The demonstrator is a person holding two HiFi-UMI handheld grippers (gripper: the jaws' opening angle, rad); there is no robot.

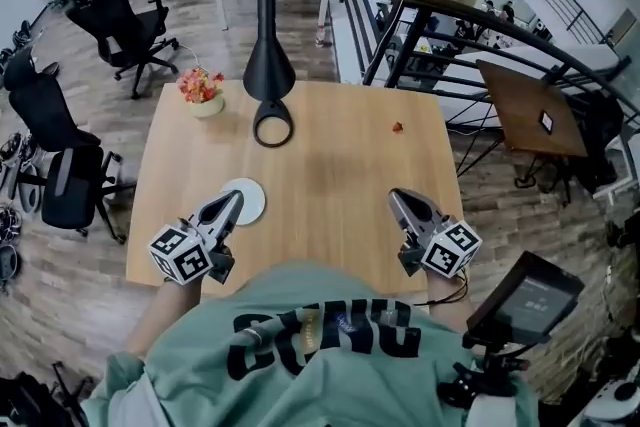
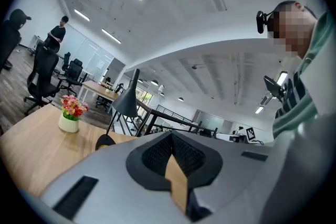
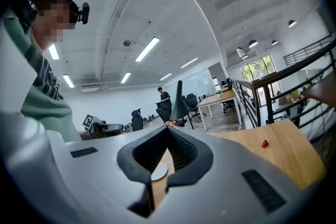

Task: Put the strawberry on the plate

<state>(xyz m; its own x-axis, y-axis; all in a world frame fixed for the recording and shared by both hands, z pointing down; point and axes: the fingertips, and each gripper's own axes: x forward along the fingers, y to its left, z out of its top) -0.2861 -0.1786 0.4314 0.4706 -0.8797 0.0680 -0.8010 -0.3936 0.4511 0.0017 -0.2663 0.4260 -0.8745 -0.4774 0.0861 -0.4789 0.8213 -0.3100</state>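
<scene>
A small red strawberry (image 1: 397, 126) lies on the wooden table (image 1: 330, 175) toward the far right; the right gripper view shows this strawberry (image 3: 264, 143) off to the right. A white plate (image 1: 246, 205) sits near the table's front left. My left gripper (image 1: 232, 199) hovers over the plate's near edge, jaws shut with nothing between them (image 2: 170, 134). My right gripper (image 1: 398, 197) is shut and empty over the front right of the table, well short of the strawberry. Through the gap behind its shut tips (image 3: 168, 129) a piece of the plate (image 3: 157, 170) shows.
A black lamp (image 1: 268, 65) with a ring base (image 1: 272, 128) stands at the table's far middle. A pot of flowers (image 1: 203, 92) is at the far left. Office chairs (image 1: 128, 30) stand to the left, a railing (image 1: 480, 25) and another table (image 1: 525, 105) to the right.
</scene>
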